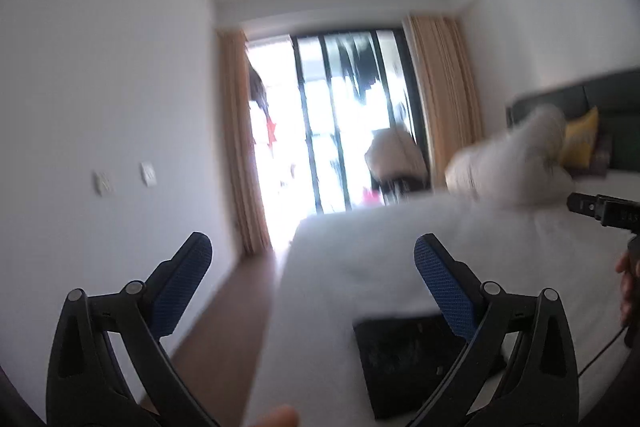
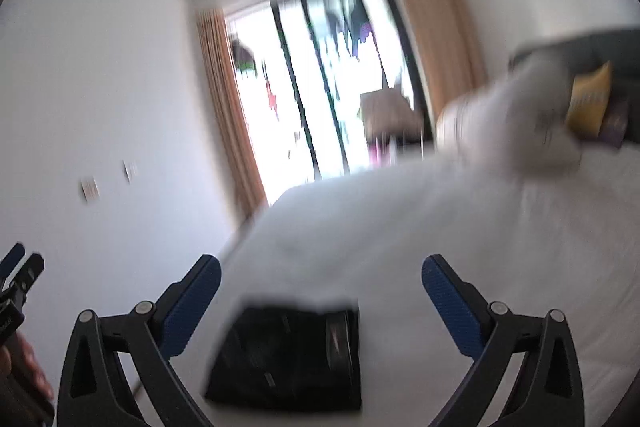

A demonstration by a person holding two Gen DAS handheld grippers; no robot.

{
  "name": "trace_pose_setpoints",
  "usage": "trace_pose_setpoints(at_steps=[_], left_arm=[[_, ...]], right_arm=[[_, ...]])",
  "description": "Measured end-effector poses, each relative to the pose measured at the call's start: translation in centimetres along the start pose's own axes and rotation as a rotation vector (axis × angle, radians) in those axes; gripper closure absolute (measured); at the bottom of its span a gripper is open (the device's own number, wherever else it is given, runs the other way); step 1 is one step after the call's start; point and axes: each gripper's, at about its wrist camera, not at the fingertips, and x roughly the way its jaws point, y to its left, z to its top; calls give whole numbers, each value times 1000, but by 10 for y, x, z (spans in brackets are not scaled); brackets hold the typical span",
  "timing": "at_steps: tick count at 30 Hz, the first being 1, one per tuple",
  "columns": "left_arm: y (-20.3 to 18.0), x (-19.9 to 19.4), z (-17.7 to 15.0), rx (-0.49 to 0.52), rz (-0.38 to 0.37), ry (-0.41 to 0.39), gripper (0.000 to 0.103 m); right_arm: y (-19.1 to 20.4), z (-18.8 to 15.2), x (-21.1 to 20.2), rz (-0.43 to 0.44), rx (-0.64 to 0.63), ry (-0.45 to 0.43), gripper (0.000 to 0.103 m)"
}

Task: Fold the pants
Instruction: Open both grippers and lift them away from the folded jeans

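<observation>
The black pants [image 2: 288, 355] lie folded into a compact rectangle on the white bed [image 2: 420, 227]. They also show in the left wrist view [image 1: 416, 363], low and right of centre. My left gripper [image 1: 312, 267] is open and empty, raised above the bed's left edge, left of the pants. My right gripper [image 2: 320, 287] is open and empty, held above the pants, apart from them. Both views are motion-blurred.
A white bundle of bedding [image 1: 516, 163] and a yellow pillow [image 1: 580, 139] lie at the dark headboard [image 1: 600, 99]. A wood floor strip [image 1: 224, 315] runs between the bed and the white wall. A bright window with curtains [image 1: 340, 123] is ahead.
</observation>
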Motion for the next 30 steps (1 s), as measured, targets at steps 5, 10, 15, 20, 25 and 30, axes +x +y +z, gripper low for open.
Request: trace_pose_setpoints(at_steps=[5,10,15,20,25,30], left_arm=[[22,-78,65,-58,-50,-193,0],[41,-111,101,-110,-95,-168,0],[49,-143,118,-36,-76,-206,0],[47,-147,122,-32,-93,-133,0],[41,-126,106,-112,-148,43,0],[11,-82,53,-58,-64,324,0]], right_arm=[[26,48,-79,-88,-87,-291,0],[46,72,-123,-115,-147,-409,0],[46,85,-140,-105,-125,-379,0],[52,81,-152,-96,-111,-351,0],[60,68,-145,-84,-131,-271,0],[61,41,-123,-98,-103,-127,0]])
